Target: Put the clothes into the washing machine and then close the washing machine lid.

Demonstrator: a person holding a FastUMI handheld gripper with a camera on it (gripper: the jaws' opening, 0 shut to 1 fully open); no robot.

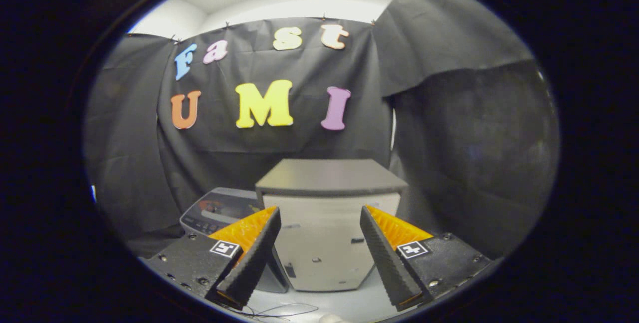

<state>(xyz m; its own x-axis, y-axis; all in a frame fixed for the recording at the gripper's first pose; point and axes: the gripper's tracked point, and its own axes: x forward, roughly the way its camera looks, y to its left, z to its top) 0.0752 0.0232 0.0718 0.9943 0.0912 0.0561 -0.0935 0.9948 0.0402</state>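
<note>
- The tool is spread wide, its two fingers well apart with nothing between them and nothing touching either one.
- Each finger is a long wedge with a ribbed, fine-toothed inner face; the two lean outward toward their tips, so the gap widens away from the camera.
- On the flat body behind each finger sits a small square marker with a black-and-white pattern, and several screws show on the dark plates.
- The washing machine stands just beyond the fingers, framed in the gap between them. It is a small boxy unit with pale, smooth plastic sides and a matte dark grey top.
- The lid is a flat, slightly overhanging slab with rounded corners; it lies level on the body and looks closed.
- A few small dark slots and marks dot the machine's front panel; they are too small to tell more.
- Just beside the machine, beyond the left finger, is a second grey appliance with a sloping control panel of small buttons; the finger partly hides it.
- Both stand on a white, smooth table, where a thin dark wire loops in front of the fingers.
- A small pale rounded thing shows on the table nearest the camera; I cannot tell what it is.
- Black cloth, creased and hanging in folds, walls the booth behind.
</note>
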